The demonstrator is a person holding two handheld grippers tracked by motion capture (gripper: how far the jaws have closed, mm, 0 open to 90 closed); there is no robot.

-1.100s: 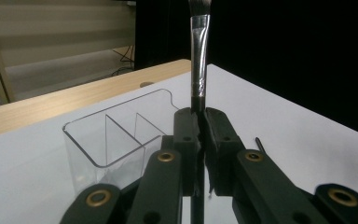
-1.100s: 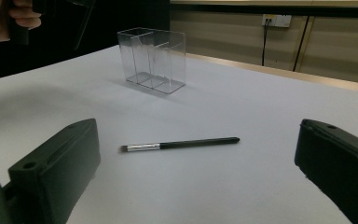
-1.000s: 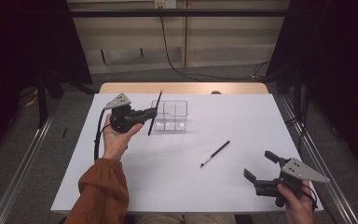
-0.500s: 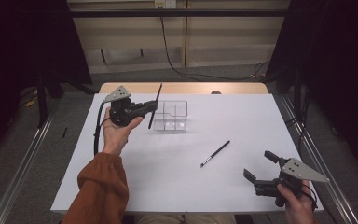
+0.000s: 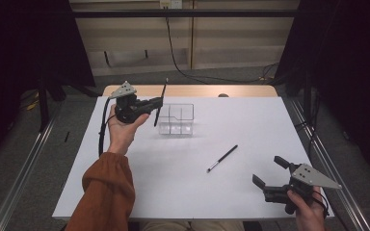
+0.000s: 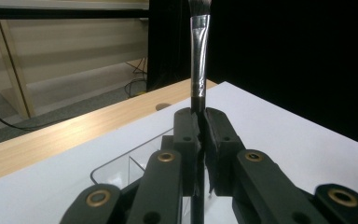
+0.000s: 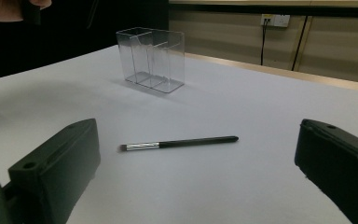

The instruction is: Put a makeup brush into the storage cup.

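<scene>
The loose brush lies flat on the white table, just past centre toward four o'clock. Nearest me, at five o'clock, the right tongs gape wide with nothing between them. Farther off, at eleven o'clock, the left tongs pinch a second brush upright beside the clear organizer.

Upright black brush above clear organizer; second brush lies flat.
</scene>
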